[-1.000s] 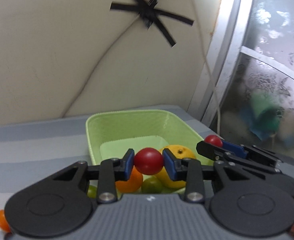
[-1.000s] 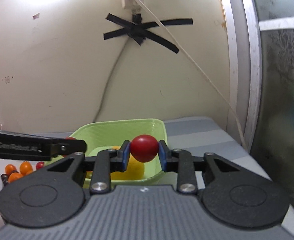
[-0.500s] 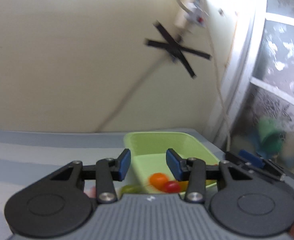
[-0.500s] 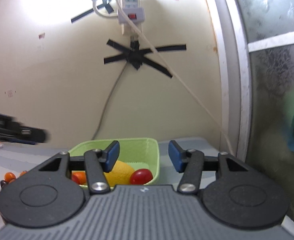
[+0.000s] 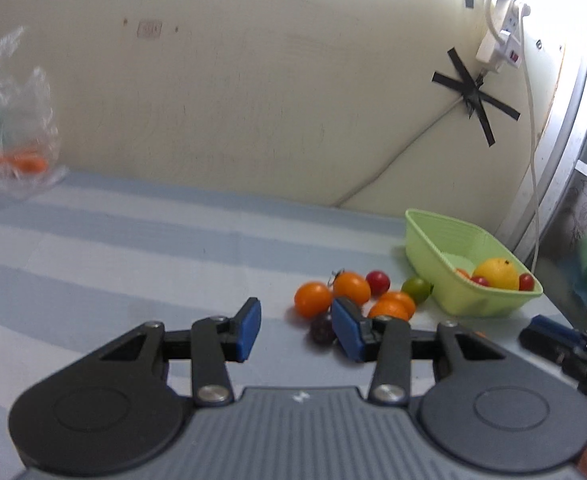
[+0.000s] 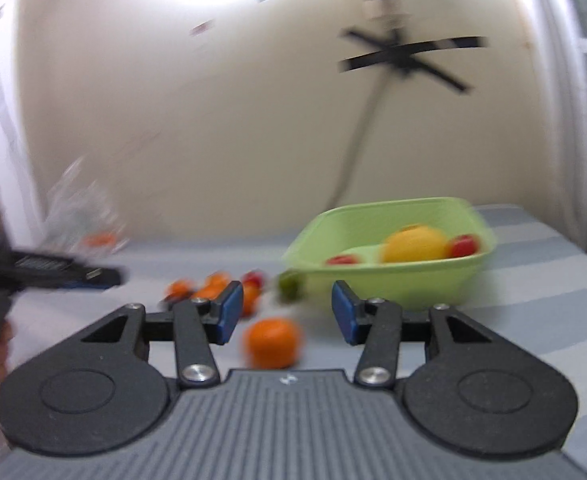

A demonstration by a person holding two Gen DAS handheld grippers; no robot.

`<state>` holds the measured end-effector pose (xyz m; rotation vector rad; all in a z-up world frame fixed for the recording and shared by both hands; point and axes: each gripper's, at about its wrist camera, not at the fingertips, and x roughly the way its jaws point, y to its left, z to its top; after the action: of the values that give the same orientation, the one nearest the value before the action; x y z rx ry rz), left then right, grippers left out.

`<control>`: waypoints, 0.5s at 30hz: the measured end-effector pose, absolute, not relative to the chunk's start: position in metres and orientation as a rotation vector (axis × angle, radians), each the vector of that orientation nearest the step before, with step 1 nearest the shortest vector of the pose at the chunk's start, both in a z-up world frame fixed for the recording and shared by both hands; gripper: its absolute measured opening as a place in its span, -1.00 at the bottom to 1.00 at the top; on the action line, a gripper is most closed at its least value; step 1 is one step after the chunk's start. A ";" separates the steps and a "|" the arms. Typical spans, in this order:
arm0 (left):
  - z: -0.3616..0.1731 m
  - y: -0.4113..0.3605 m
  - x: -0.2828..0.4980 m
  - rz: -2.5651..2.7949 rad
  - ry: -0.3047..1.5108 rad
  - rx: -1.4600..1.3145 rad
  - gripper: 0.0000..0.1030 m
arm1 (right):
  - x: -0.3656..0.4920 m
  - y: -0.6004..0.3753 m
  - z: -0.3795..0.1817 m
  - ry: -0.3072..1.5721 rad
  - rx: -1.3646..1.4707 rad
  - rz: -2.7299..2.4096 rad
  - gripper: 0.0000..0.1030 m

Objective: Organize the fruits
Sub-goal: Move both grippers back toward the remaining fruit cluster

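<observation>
- We hold the left gripper (image 5: 295,330) above the striped tablecloth (image 5: 133,248) with its jaws apart and nothing between the blue pads (image 5: 249,330); only cloth shows in the gap.
- Just past the left gripper's right pad lies a loose cluster of small fruit: an orange tomato (image 5: 312,299), a second orange one (image 5: 351,288) with a bit of stem, a small red tomato (image 5: 378,282), a green one (image 5: 416,289), more orange fruit (image 5: 393,306) partly behind the pad, and a dark purple one (image 5: 322,330) nearest us.
- To the right of that cluster stands the green basket (image 5: 425,240), close to the wall and the window frame. Inside it we see a large yellow fruit (image 5: 496,274) and red tomatoes (image 5: 526,281) beside it.
- The right gripper (image 6: 281,314) has its jaws parted and closing at this moment, and they clasp nothing. An orange tomato (image 6: 272,342) lies on the cloth below and between the pads, apart from both.
- The right wrist view is blurred; in it the basket sits beyond the right pad, holding the yellow fruit and red tomatoes, with the green tomato just outside its near left corner.
- At the far left of the cloth, against the wall, lies a clear plastic bag (image 5: 13,120) with something orange inside; we cannot tell what.
- Black tape (image 5: 475,96) crosses over a cable on the wall, below a white power strip (image 5: 499,46).
</observation>
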<state>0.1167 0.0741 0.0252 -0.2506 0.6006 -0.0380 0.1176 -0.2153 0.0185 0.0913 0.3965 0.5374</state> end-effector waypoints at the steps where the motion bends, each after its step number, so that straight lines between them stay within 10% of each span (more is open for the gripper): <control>1: 0.021 0.078 0.119 -0.044 0.616 -0.273 -0.22 | 0.114 -0.202 0.018 0.400 0.050 0.559 -0.01; 15: 0.010 0.050 0.113 -0.172 0.558 -0.082 -0.25 | 0.172 -0.135 0.018 0.486 -0.132 0.612 -0.31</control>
<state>0.1126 0.0502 0.0102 -0.0824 0.5579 -0.1719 0.1720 -0.1351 0.0180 -0.1315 0.4858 0.6116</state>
